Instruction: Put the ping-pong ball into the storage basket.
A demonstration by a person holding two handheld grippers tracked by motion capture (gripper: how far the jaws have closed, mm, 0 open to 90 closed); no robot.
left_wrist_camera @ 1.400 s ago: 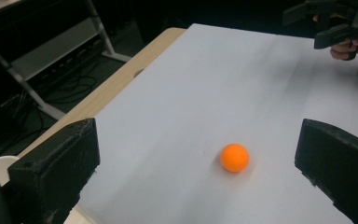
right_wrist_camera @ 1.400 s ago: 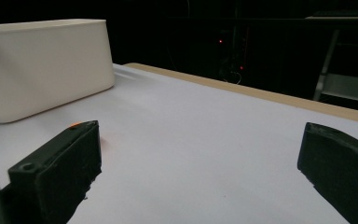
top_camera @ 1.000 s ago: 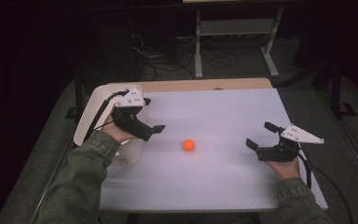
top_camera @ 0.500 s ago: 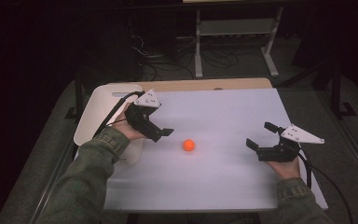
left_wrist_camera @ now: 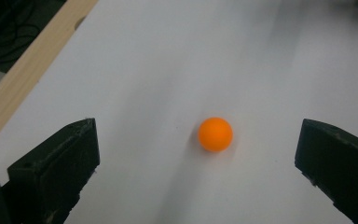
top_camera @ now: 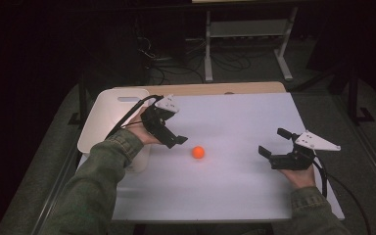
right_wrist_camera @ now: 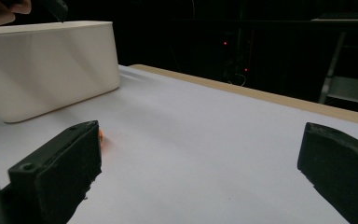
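Right now, your left gripper [top_camera: 176,135] hangs spread wide just beside the orange ball [top_camera: 198,152].

That ball [left_wrist_camera: 215,134] lies loose on the white table [top_camera: 235,122], near its middle, and in the left gripper view it sits ahead of your parted jaws, between their lines but touched by neither. Your right gripper [top_camera: 275,144] rests well apart on the other side, its jaws also spread and holding nothing; its own view catches the ball [right_wrist_camera: 101,136] peeking from behind one jaw. Behind your left hand stands the white bin [top_camera: 108,110] at the table's edge.
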